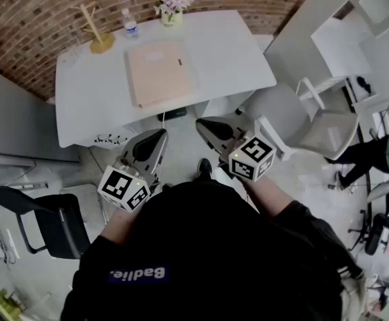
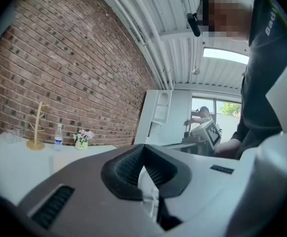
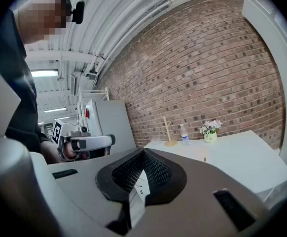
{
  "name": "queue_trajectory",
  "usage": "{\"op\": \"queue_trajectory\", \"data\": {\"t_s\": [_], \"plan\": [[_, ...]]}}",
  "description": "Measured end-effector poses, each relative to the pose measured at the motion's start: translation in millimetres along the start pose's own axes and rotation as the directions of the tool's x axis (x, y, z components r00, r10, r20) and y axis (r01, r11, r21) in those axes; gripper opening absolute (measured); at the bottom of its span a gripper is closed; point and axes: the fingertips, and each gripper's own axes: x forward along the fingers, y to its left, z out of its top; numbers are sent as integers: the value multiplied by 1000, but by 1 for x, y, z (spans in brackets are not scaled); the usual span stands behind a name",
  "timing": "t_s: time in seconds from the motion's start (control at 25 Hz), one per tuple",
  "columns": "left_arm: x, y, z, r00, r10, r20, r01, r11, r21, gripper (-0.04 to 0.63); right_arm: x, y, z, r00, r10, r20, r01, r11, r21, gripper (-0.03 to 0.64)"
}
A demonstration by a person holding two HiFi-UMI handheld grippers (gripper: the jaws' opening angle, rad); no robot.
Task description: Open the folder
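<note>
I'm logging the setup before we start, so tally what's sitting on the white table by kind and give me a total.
Folder: 1
Water bottle: 1
Flower vase: 1
Wooden stand: 1
Total: 4 things on the table

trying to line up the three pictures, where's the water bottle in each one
Head view: water bottle at the table's far edge, upper left of centre.
Left gripper view: far left, mid-height.
Right gripper view: right of centre, mid-height.
Shared landmark: the flower pot beside it, wooden stand on its other side.
</note>
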Motion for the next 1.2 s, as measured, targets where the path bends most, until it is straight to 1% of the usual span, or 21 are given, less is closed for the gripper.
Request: {"op": "queue_trajectory", "data": {"t_s": [0.4,0.76,0.92,1.04,1.2], "plan": [[-5,0,-1,1000,-4,6,4,1000,4,2,0,5,0,1000,-2,-2,2,1000,-4,26],[-10,2,1,1000,-12,13,12,1000,9,2,2,6,-4,1000,-27,-11,27,1000,1,26],[-16,4,0,1000,-2,31,1,1000,19,2,1,5,-8,999,-47,-9,48,999,10,26],[-19,13,0,999,19,41,-20,1000,10,2,4,-2,-12,998,-65,-9,65,998,21,26],[-10,21,3,998,25,58,-26,1000,12,2,8,-16,-12,997,-70,-23,71,997,41,26]]}}
